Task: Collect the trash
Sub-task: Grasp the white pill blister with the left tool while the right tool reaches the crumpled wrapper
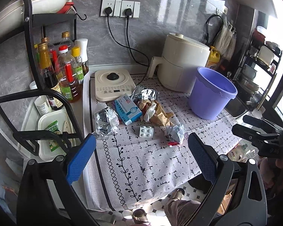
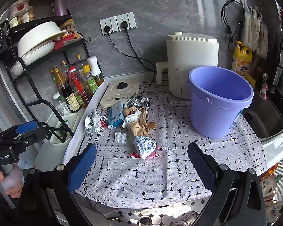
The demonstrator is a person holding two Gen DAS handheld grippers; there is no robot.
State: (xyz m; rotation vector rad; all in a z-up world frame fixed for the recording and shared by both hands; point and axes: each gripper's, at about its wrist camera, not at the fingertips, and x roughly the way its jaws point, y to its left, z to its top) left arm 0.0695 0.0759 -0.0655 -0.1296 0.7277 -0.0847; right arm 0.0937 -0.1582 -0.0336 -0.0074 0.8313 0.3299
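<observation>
Patterned cloth [image 2: 160, 169] carries the trash [image 2: 135, 120] ahead of our grippers, bucket [image 2: 218, 103] ahead to the right, its bottom hidden. Our left gripper [image 1: 141, 156] and right gripper [image 2: 141, 162] both gape wide, empty, touching nothing.

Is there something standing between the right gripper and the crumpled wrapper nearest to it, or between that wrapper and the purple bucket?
Nothing visible blocks either path. The right gripper is open, with only bare tablecloth between it and the crumpled wrapper. From the wrapper to the purple bucket the cloth is also free; the other trash lies to the left.
</observation>
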